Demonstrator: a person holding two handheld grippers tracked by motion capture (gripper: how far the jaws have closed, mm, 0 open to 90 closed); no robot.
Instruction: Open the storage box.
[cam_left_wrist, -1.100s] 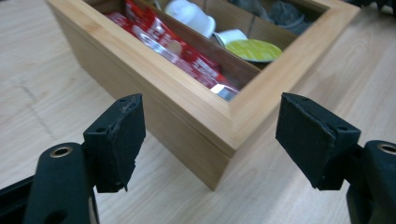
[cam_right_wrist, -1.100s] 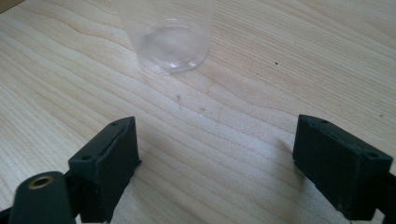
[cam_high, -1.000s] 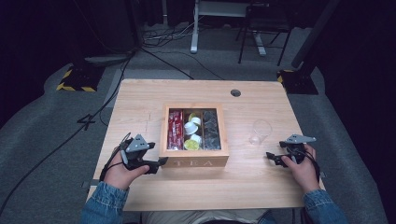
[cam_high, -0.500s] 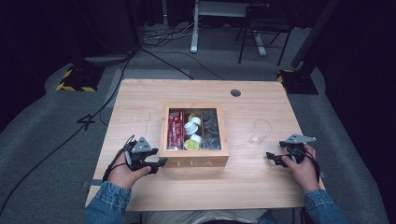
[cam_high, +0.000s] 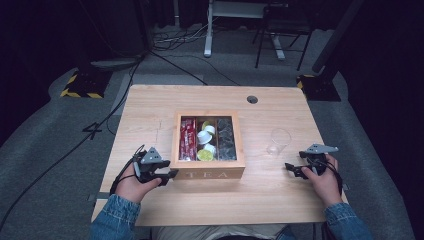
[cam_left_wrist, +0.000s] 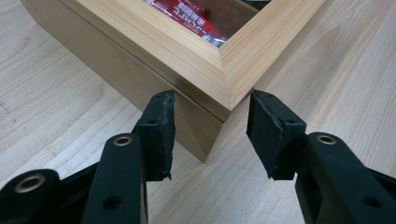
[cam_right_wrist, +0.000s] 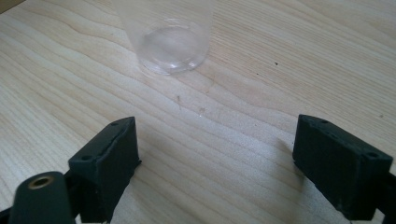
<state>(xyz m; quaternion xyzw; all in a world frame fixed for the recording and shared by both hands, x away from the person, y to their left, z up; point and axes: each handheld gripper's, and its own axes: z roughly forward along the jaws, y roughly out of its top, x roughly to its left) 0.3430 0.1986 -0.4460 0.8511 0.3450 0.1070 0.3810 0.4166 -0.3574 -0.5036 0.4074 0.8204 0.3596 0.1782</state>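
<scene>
A wooden box (cam_high: 208, 172) marked "TEA" on its near face sits in the middle of the bench (cam_high: 150, 105), lid off or open so its compartments show from above. The left compartment holds red packets (cam_high: 187, 138), the middle one holds small white and yellow-green cups (cam_high: 205, 142), and the right one holds dark packets (cam_high: 226, 139).

The left hand-held gripper (cam_high: 167, 175) rests on the bench at the box's near left corner, held in the person's left hand (cam_high: 131, 182). In the left gripper view its jaws stand apart, one on each side of that corner (cam_left_wrist: 224, 74), with the left pad (cam_left_wrist: 161, 126) close against the box's side; whether it touches the wood I cannot tell. The red packets (cam_left_wrist: 191, 21) show just inside the rim.

A clear plastic cup (cam_high: 279, 141) stands upright on the bench to the right of the box, apart from it. The right hand-held gripper (cam_high: 292, 169) lies low on the bench near and to the right of the cup, held in the right hand (cam_high: 325, 182). In the right gripper view its jaws are wide apart and hold nothing, and the cup's base (cam_right_wrist: 173, 44) stands beyond them, untouched.

Dark cables (cam_high: 70, 150) run across the grey floor on the left.
</scene>
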